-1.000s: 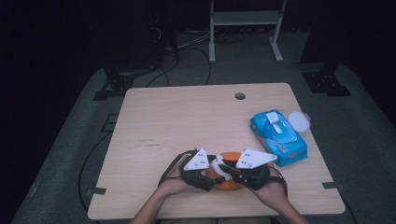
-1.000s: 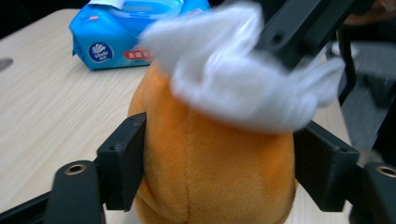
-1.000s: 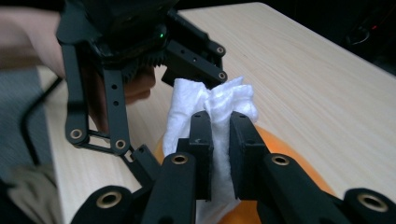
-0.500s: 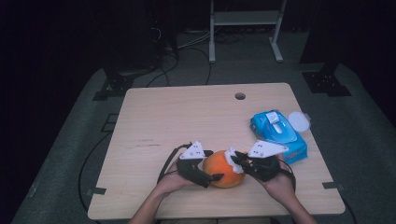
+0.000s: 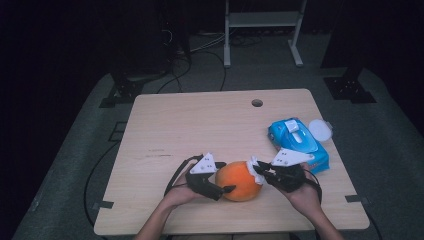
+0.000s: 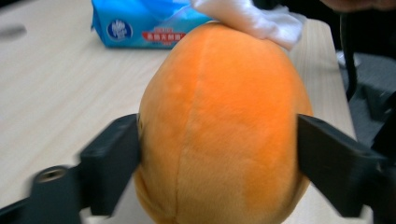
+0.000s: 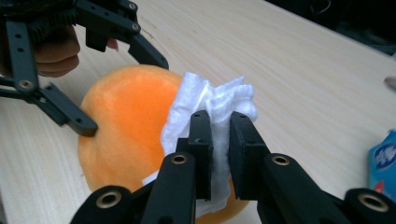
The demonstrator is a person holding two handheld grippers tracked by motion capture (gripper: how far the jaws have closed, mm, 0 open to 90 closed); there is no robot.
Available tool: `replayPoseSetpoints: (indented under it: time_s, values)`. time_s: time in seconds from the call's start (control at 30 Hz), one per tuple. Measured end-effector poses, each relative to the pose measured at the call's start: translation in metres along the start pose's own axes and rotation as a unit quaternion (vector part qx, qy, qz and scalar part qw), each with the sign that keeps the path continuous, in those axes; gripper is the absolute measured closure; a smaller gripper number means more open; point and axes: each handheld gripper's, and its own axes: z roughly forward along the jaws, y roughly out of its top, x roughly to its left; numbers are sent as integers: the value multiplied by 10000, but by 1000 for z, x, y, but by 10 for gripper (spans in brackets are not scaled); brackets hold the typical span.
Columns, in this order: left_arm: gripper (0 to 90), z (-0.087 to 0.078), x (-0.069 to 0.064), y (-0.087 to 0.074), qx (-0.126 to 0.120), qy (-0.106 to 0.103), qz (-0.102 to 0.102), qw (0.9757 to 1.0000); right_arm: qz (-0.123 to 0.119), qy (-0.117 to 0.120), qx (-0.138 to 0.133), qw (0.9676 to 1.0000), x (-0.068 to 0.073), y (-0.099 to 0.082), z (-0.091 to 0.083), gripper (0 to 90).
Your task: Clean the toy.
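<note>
Dim room, pale wooden table (image 5: 200,125): you are wiping a plush orange with a tissue.

Low in the high view, centre, the orange plush fruit (image 5: 241,180) sits between your hands. Your left gripper (image 5: 226,189) has just been opening; its jaws flank the fruit at its sides, and whether they press I cannot tell. Your right gripper (image 5: 256,169) is pinched tight on a white wipe (image 7: 212,109) laid on the fruit's top. Wiping looks under way, most of the surface likely left. The right gripper view shows the pinch; the high view adds, farther right, the blue wipes pack (image 5: 299,142) and its round lid (image 5: 320,130).
</note>
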Motion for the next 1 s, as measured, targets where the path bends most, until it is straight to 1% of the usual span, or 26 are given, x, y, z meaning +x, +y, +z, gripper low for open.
replayPoseSetpoints:
  time_s: [0.03, 0.07, 0.1, 0.13, 0.17, 0.2, 0.23, 0.3, 0.37, 0.4, 0.43, 0.47, 0.5, 0.53, 0.57, 0.6, 0.63, 0.67, 0.7, 0.73, 0.77, 0.8, 0.87, 0.9, 1.0]
  values:
    - [86, 3, 0, 2, 180, -105, -193, 9996, 9, 20, -2, 10000, 1, -1, 0, 796]
    - [67, 6, -2, 2, 277, -109, -133, 9995, -29, 60, -1, 10000, 4, 0, 1, 796]
    - [81, 6, -6, 3, 296, -57, 5, 9995, -76, 76, 8, 9999, 7, 1, 2, 797]
    - [167, 5, -8, 4, 250, 29, 193, 9995, -162, 66, 12, 9998, 10, 3, 2, 798]
    - [233, 3, -10, 5, 181, 93, 327, 9993, -233, 47, 17, 9997, 12, 5, 2, 799]
    - [277, 0, -13, 7, -4, 179, 512, 9985, -262, 21, 2, 9997, 14, 7, 1, 799]
    - [312, -2, -15, 8, -167, 301, 684, 9971, -255, 10, -69, 9996, 15, 9, -2, 799]
    - [335, -5, -17, 10, -333, 439, 982, 9936, -230, 54, -184, 9996, 16, 13, -8, 798]
    - [336, -7, -17, 10, -420, 461, 1191, 9909, -266, 79, -258, 9993, 21, 17, -11, 798]
    - [336, -7, -17, 9, -394, 485, 1285, 9897, -342, 54, -261, 9991, 23, 18, -12, 798]
    - [335, -5, -16, 7, -298, 501, 1369, 9889, -372, 51, -232, 9990, 24, 19, -11, 797]
    - [322, -3, -15, 5, -207, 455, 1348, 9896, -360, 85, -195, 9991, 24, 18, -8, 797]
    - [296, 2, -14, 3, -24, 365, 1322, 9905, -359, 112, -162, 9992, 25, 18, -5, 796]
    - [229, 4, -14, 1, -41, 315, 1251, 9916, -330, 181, -93, 9992, 26, 16, 1, 796]
    - [181, 6, -14, 2, 33, 234, 1029, 9944, -324, 215, -78, 9992, 28, 14, 6, 796]
    - [101, 7, -13, 2, 53, 208, 918, 9955, -326, 279, -67, 9991, 33, 12, 12, 794]
    - [85, 6, -11, 3, 54, 157, 722, 9973, -316, 317, -68, 9990, 34, 12, 13, 793]
    - [85, 5, -9, 3, 11, 175, 588, 9981, -317, 394, -78, 9987, 35, 12, 14, 791]
    - [119, 3, -7, 2, -37, 214, 543, 9983, -332, 387, -97, 9987, 35, 13, 14, 791]
    - [180, 2, -7, 1, -37, 241, 599, 9979, -333, 366, -108, 9987, 33, 12, 13, 790]
    - [217, 1, -6, 0, -70, 264, 614, 9977, -333, 364, -117, 9987, 30, 12, 13, 789]
    - [235, 0, -6, -1, -64, 299, 564, 9979, -299, 330, -95, 9990, 26, 10, 12, 788]
    - [242, -2, -3, -2, -33, 289, 572, 9979, -207, 185, -68, 9996, 14, 5, 9, 788]
    - [243, -2, -2, -3, -43, 269, 542, 9982, -78, 133, -41, 9999, 8, 1, 8, 789]
    - [228, -1, -1, -4, -81, 243, 396, 9989, 116, -2, 37, 9999, -6, -7, 5, 793]
